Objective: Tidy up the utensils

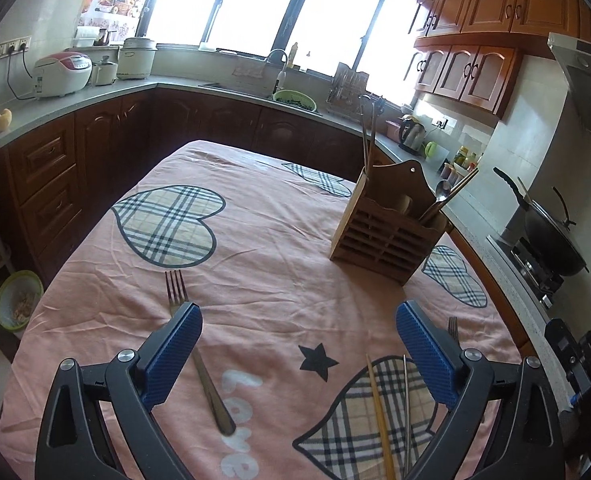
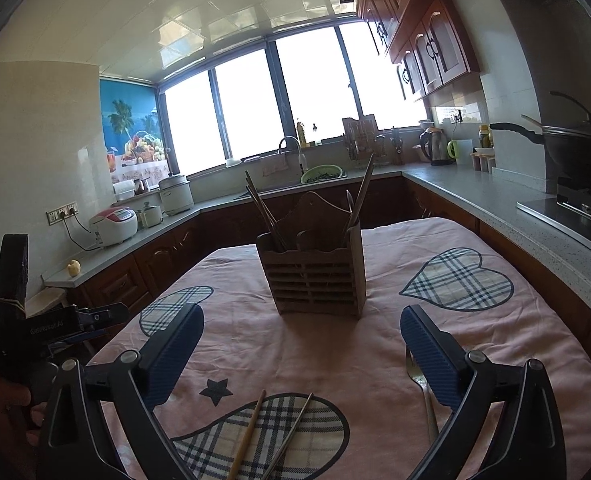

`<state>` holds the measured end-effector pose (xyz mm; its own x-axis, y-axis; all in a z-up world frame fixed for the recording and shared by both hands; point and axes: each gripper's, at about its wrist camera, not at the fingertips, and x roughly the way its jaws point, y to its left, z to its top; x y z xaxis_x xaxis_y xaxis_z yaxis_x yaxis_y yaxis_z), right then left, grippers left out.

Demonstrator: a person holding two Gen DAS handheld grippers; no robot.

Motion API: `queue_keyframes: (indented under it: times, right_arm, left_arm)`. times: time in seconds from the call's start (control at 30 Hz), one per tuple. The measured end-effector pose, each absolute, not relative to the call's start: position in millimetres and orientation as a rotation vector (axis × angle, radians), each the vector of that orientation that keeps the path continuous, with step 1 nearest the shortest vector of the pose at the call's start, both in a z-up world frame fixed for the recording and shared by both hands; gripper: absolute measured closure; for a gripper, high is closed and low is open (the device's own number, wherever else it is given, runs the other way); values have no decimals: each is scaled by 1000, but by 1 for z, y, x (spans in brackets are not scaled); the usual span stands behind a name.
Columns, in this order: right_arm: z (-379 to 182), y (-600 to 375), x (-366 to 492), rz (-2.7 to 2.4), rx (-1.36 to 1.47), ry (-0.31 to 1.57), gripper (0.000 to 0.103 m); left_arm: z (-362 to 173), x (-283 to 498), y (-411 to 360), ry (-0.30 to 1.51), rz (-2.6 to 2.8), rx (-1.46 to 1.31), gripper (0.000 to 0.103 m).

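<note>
Now both jaws open, empty; slatted wooden caddy (image 2: 315, 276) upright, holding chopsticks (image 2: 265, 210).

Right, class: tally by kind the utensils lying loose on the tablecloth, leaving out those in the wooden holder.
Forks: 2
Wooden chopsticks: 1
Metal chopsticks: 1
Total: 4
</note>
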<state>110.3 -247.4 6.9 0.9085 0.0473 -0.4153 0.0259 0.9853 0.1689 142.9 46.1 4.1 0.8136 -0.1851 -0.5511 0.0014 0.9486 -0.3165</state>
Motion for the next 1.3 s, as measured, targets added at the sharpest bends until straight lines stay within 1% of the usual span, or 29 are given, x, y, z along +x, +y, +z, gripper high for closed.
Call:
queue_keyframes:
  times: [0.37,0.43,0.5,0.57,0.7,0.8,1.0,1.13,1.3]
  right_arm:
    - [20,-237,67,21,157,370,2]
    - [28,-232,59,40,145,349,2]
    - [40,-228,53,55,119,337,2]
    - [56,-224,47,66,78,327,0]
    - [75,-225,32,66,56,282,0]
    - [65,-230,26,52,83,267,0]
    - [17,-228,24,5,77,252,0]
    - [-9,-228,23,-12,97,259,0]
    - [-20,-230,25,-16,105,289,0]
  left_arm:
    - [23,79,25,502,-116,-191,4]
    - [31,69,21,490,-133,-174,4]
    - [41,59,20,465,-153,-161,1]
    - [49,47,19,430,-147,-132,1]
    - [42,32,15,397,-94,-89,1]
    - [27,31,13,391,-80,-107,1]
    - [-2,33,-2,380,-17,-44,1]
    - [-11,33,-12,383,1,-10,1]
    - [-16,33,-15,395,6,3,1]
